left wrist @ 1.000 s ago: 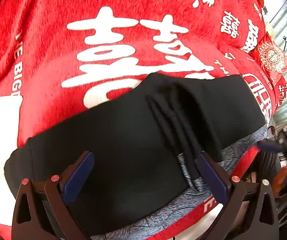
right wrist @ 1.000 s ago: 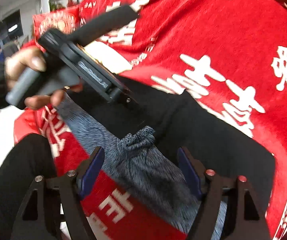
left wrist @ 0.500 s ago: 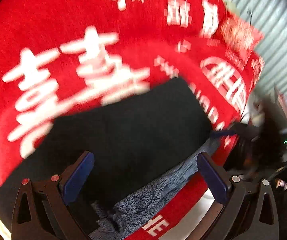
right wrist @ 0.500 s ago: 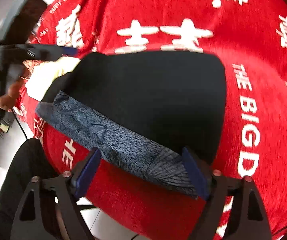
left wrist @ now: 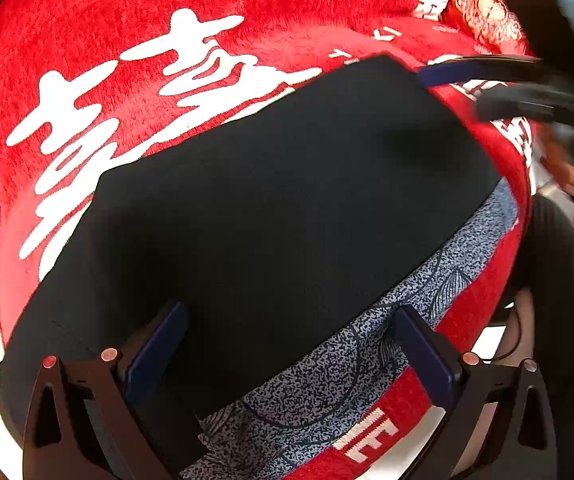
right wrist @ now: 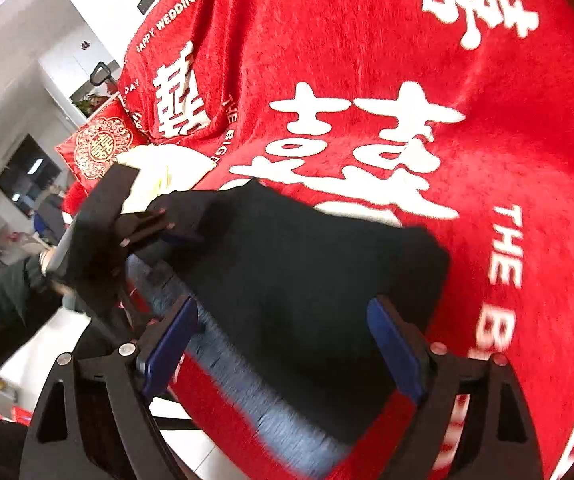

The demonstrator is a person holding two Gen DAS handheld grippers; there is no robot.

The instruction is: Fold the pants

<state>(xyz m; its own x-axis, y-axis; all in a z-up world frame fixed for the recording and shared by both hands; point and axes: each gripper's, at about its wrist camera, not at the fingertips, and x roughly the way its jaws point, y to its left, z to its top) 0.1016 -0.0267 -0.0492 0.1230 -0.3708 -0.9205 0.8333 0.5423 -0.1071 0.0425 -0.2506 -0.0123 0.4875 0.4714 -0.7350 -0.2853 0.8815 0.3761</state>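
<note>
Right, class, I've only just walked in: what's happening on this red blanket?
A person is folding black pants on a red blanket with hand-held tongs. The pants lie folded flat, a grey patterned layer showing along the near edge. The left tongs and right tongs both stand open, gripping nothing.

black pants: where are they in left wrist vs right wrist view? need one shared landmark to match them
Left wrist: the black pants fill the centre, running from lower left to upper right.
Right wrist: black pants sit centre to lower centre, between the fingers.
Shared landmark: the grey-blue patterned strip along their near edge.
</note>
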